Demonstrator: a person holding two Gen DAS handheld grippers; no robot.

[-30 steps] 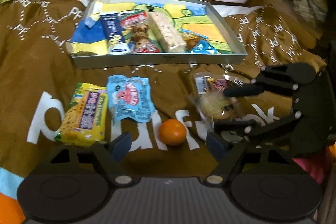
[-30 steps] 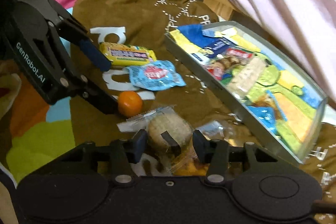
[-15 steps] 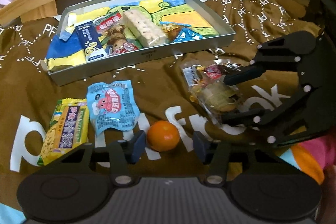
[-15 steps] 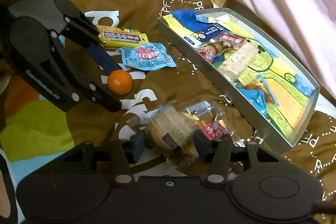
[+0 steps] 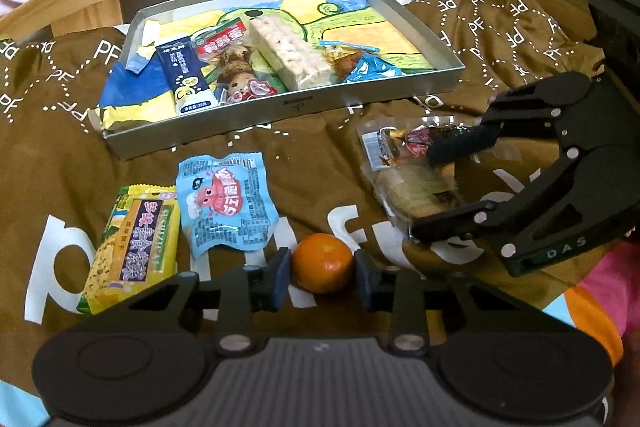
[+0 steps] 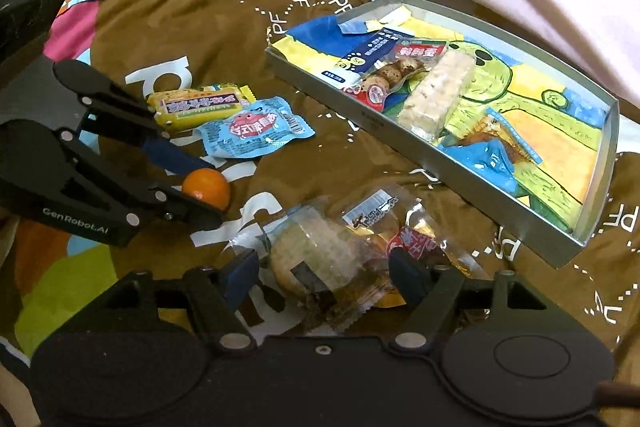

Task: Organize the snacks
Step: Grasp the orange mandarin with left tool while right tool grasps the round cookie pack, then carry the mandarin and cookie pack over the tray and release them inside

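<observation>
Left claw (image 5: 322, 267) has closed its jaws on the orange (image 5: 323, 262), lower centre. Right claw (image 6: 324, 271), jaws just opening, straddles the cookie packet (image 6: 340, 259) loosely.

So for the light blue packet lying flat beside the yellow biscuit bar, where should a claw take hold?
Judging by its pose, take the light blue packet by its crimped near edge, coming low from the camera side. It lies flat on the brown cloth, so only a thin seam offers a pinch; the yellow biscuit bar crowds one side.
</observation>
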